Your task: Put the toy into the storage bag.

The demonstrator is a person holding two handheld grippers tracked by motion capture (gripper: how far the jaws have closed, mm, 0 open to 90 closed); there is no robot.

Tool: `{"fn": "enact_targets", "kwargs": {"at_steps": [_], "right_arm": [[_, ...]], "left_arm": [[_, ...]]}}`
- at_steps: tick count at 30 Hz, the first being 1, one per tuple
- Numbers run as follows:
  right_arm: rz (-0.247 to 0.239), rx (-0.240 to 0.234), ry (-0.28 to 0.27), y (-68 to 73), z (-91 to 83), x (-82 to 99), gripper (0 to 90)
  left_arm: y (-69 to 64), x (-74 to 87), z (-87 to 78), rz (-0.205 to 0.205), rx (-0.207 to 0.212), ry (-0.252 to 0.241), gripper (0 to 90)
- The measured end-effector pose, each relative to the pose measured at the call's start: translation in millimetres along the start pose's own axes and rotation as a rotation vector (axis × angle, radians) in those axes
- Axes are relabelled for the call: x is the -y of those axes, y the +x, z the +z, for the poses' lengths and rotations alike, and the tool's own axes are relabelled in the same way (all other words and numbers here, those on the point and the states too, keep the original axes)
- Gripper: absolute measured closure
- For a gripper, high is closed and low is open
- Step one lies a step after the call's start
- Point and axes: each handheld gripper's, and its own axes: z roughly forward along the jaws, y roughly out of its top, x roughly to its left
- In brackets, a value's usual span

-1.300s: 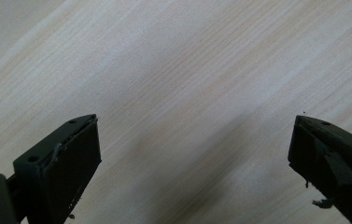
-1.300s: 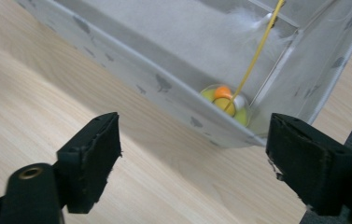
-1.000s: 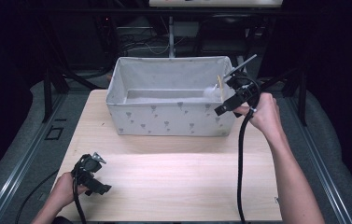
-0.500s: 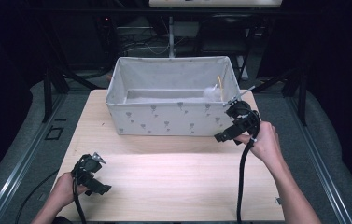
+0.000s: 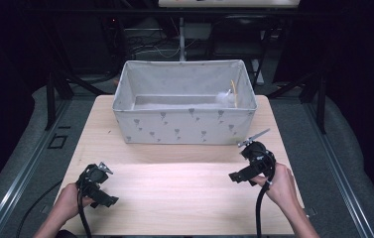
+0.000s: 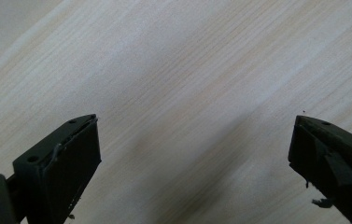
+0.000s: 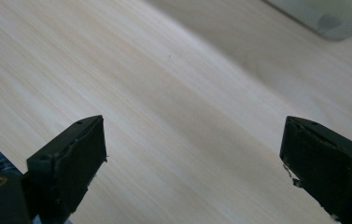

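My right tongs (image 5: 240, 174) at 4 o'clock, spread, just opened wider, nothing between. Left tongs (image 5: 104, 191) at 8, spread, empty. Bin (image 5: 184, 130) at 12 on tabletop (image 5: 184, 198). Risk: trailing cable snags tabletop edge.

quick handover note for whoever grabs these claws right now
Left claw: open, nothing held, low over the near-left of the table.
Right claw: open, nothing between its jaws, which have just been opening, near-right in front of the fabric bin.
Things: a white fluffy item and a thin yellow stick lie in the bin's right end.
Done: those items are in the bin.
Left: nothing else to pick up on the table.
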Motion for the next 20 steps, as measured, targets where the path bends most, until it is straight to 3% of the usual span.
{"fn": "enact_targets", "kwargs": {"at_steps": [8, 12, 14, 17, 20], "right_arm": [[0.008, 0.000, 0.008, 2.8, 28.8, 23.2, 6.8], [0.001, 0.022, 0.009, 1.7, 33.8, 28.8, 6.7], [0.014, 0.011, -0.004, 1.2, 36.3, 31.9, 6.6], [0.001, 0.041, 0.019, -2.4, 37.4, 35.4, 6.2], [0.023, 0.044, -0.003, -5.1, 37.7, 38.5, 6.2]], "left_arm": [[-0.5, 0.0, 0.1, 0.013, -0.001, 0.006, 2.4], [-0.7, -0.4, 0.1, 0.021, 0.004, 0.008, 2.3], [-1.5, 0.1, -0.3, 0.020, 0.006, 0.001, 2.3], [-1.6, 0.5, -1.1, 0.028, 0.009, 0.005, 2.2], [-1.4, 0.0, -0.8, 0.033, 0.011, 0.005, 2.2]]}}
